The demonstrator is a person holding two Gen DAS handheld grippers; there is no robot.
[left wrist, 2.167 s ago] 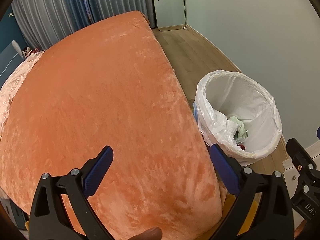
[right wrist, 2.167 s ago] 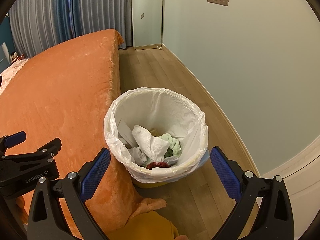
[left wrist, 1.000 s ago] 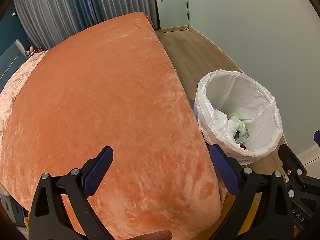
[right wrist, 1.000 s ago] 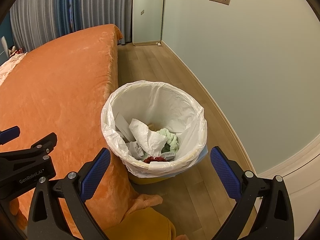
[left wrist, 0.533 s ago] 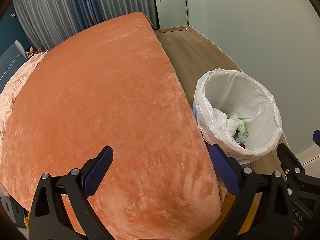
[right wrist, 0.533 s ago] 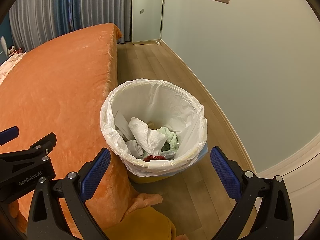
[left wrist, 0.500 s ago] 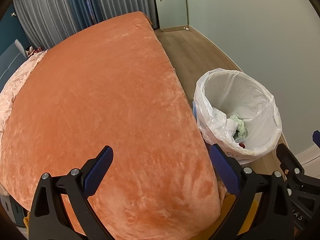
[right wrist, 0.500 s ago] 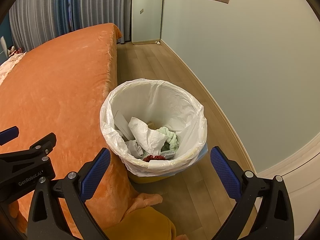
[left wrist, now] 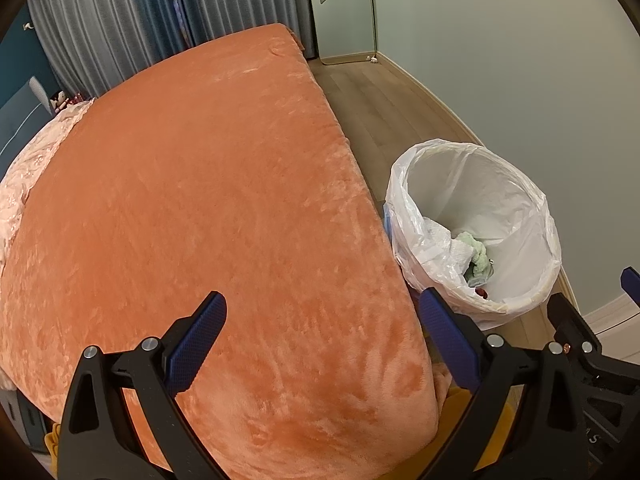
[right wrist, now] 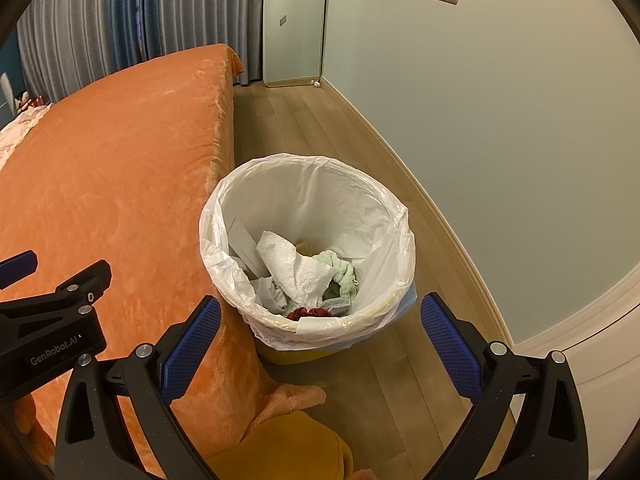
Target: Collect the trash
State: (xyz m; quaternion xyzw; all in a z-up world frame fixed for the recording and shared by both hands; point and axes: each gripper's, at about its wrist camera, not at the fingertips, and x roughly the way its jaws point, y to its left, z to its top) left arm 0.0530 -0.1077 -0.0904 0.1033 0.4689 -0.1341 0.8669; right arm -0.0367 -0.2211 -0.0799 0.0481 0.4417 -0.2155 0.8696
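Left wrist view: the left gripper (left wrist: 322,326) hovers above the near end of the bed (left wrist: 208,200), its jaws spread wide with nothing between them. The orange blanket fills the frame from 8 o'clock up to 12 o'clock and carries no loose litter that I can see, which suggests the bed has been cleared. The waste bin (left wrist: 516,196) stands on the wooden floor (left wrist: 384,108) at 3 o'clock, just beside the bed's edge, lined with a white plastic bag whose rim folds over the outside so it stays put. At 4 o'clock part of the right gripper (left wrist: 580,344) enters the frame.

Right wrist view: the right gripper (right wrist: 320,334) is aimed down at the bin's mouth, jaws wide and empty, the bin framed between the two blue pads. The trash (right wrist: 304,272) lies at the bottom of the liner: a crumpled white paper towel, a pale green cloth just to its 3 o'clock, flat white sheets leaning at 10 o'clock, and something dark red at 6 o'clock. The bin probably stands close to the bed so that a drop from the blanket is short. The left gripper's black frame shows at 8 o'clock over the bed. Mustard fabric, probably the person's clothing (right wrist: 288,448), sits at 6 o'clock. Collection looks close to finished, or between pieces.
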